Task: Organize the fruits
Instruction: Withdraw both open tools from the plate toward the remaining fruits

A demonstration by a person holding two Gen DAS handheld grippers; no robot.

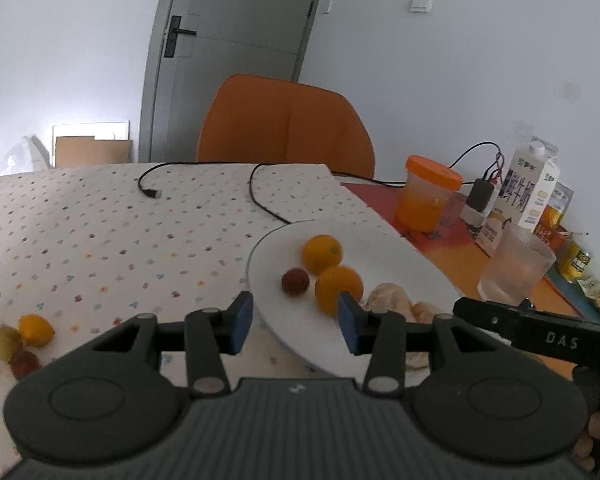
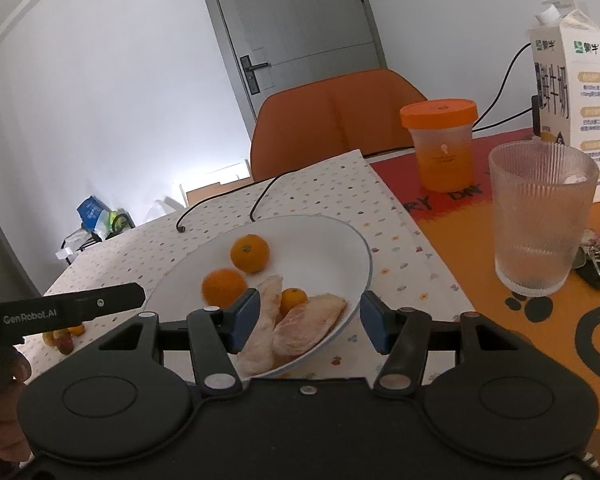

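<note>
A white plate (image 1: 380, 240) (image 2: 332, 240) sits on the dotted tablecloth. It holds two oranges (image 1: 322, 253) (image 1: 337, 286), a small red fruit (image 1: 295, 281) and peeled pomelo segments (image 1: 388, 296) (image 2: 310, 320). The right wrist view shows oranges (image 2: 250, 253) (image 2: 224, 287) and a smaller one (image 2: 294, 300) among the segments. My left gripper (image 1: 296, 320) is open and empty over the plate's near left rim. My right gripper (image 2: 308, 320) is open and empty over the plate's near edge, jaws on either side of the segments. Loose fruits lie at the left: an orange (image 1: 36, 330), greenish fruits (image 1: 6, 344), a red one (image 1: 24, 362).
A ribbed glass (image 2: 540, 220) (image 1: 516, 268), an orange-lidded jar (image 2: 440, 144) (image 1: 426, 196), a milk carton (image 2: 570, 92) (image 1: 532, 184) and keys (image 2: 596, 264) stand at the right. A black cable (image 1: 256, 192) crosses the cloth. An orange chair (image 1: 288, 120) stands behind the table.
</note>
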